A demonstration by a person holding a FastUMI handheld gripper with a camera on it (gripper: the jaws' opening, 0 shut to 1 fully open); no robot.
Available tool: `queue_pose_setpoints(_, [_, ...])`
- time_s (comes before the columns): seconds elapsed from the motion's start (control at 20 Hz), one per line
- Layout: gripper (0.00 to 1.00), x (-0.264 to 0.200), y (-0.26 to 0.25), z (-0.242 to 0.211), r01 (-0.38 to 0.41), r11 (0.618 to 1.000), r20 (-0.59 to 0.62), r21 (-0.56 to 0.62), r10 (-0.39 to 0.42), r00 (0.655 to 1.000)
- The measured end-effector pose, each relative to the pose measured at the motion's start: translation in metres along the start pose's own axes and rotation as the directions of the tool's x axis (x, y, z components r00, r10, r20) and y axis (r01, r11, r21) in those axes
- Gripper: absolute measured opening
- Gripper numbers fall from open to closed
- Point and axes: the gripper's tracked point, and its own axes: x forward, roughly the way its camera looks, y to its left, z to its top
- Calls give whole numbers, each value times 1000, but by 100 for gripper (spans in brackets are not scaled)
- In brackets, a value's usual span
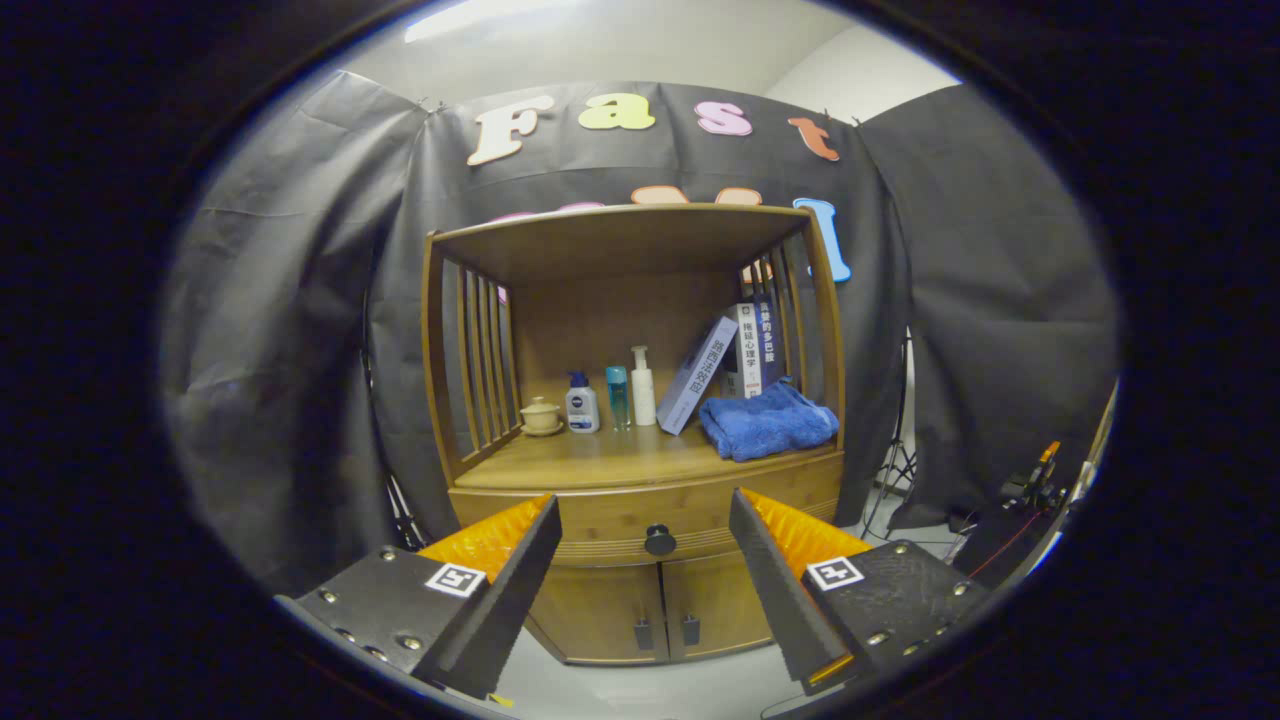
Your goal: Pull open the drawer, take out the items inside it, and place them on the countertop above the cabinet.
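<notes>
Task not yet begun: drawer closed, nothing taken out.

The drawer (640, 520) is seen shut beneath the cabinet's tabletop (600, 462); its knob (660, 540) is framed between the gripper (645, 530) fingers, which are spread apart and empty. Every step is judged still to be done.

**Objects resting on an open wooden shelf**

A small lidded cup (541, 414) is sitting at centre left, beside a dark-capped white bottle (582, 403), a teal bottle (618, 396) and a white pump bottle (643, 387). Right of them, books (745, 352) are leaning together, and a folded blue towel (768, 420) is lying in front of them.
</notes>
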Motion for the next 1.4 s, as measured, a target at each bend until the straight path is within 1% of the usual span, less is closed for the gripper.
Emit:
queue_pose_setpoints(0.4, [100,7,-7,5,15,999,23,-32,-14,1000])
queue_pose_setpoints(0.65, [100,25,-6,-2,-5,998,26,-55,6,1000])
queue_pose_setpoints(0.75, [100,40,-6,-7,-6,999,46,-50,8,999])
queue_pose_setpoints(0.9, [100,69,-9,-35,-11,999,1,-45,11,1000])
queue_pose_setpoints(1.0, [100,88,-14,-43,-9,999,-13,-52,9,1000])
queue_pose_setpoints(1.15, [100,123,-18,-54,-12,994,-2,-109,12,1000])
queue_pose_setpoints(1.3, [100,154,-23,-88,-12,993,-84,-121,2,996])
queue_pose_setpoints(1.4, [100,174,-28,-100,0,994,-117,-109,-13,993])
